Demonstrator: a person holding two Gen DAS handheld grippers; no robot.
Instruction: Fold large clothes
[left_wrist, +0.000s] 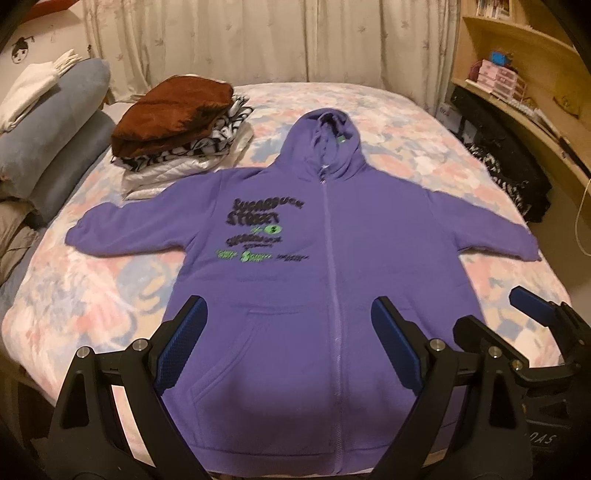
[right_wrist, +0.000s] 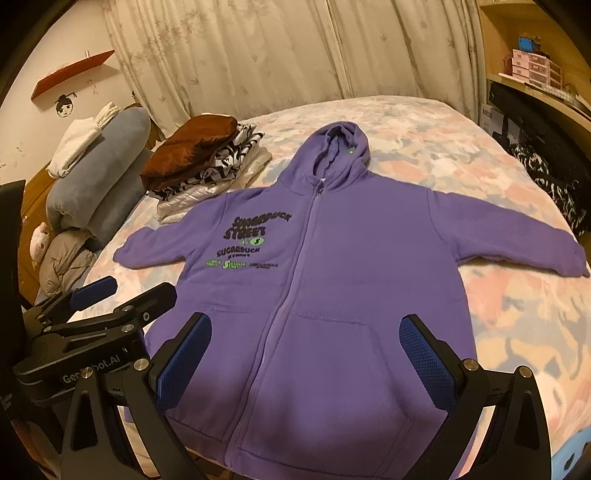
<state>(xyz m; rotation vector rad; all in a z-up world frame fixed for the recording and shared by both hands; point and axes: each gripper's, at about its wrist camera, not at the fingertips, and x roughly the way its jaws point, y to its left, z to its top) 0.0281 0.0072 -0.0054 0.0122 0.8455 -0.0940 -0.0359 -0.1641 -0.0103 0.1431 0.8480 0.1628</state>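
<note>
Left wrist view. My left gripper (left_wrist: 286, 339) stands wide open above the lower front of the purple hoodie (left_wrist: 295, 236), with nothing between its blue pads (left_wrist: 184, 343). The hoodie lies face up on the floral bedspread (left_wrist: 424, 140), zipped, hood away from me, both sleeves spread outward. A stack of folded clothes (left_wrist: 177, 140) sits beyond its left sleeve (left_wrist: 122, 221). My right gripper (left_wrist: 491, 314) shows at the right edge, also open and empty.

Right wrist view. My right gripper (right_wrist: 306, 350) is spread wide over the hem and pocket area of the hoodie (right_wrist: 332, 258), gripping nothing; the left gripper (right_wrist: 129, 291) hangs beside it, open. The cloth looks like thick fleece: I judge it soft, limp and fairly heavy for a garment, not slippery, and apt to sag and drag on the bedspread (right_wrist: 517, 314) if lifted at one point. I would take hold at a cuff (right_wrist: 576, 266) or shoulder seam, pinching a single layer edge, and fold each sleeve inward across the zipper (right_wrist: 295, 277).
</note>
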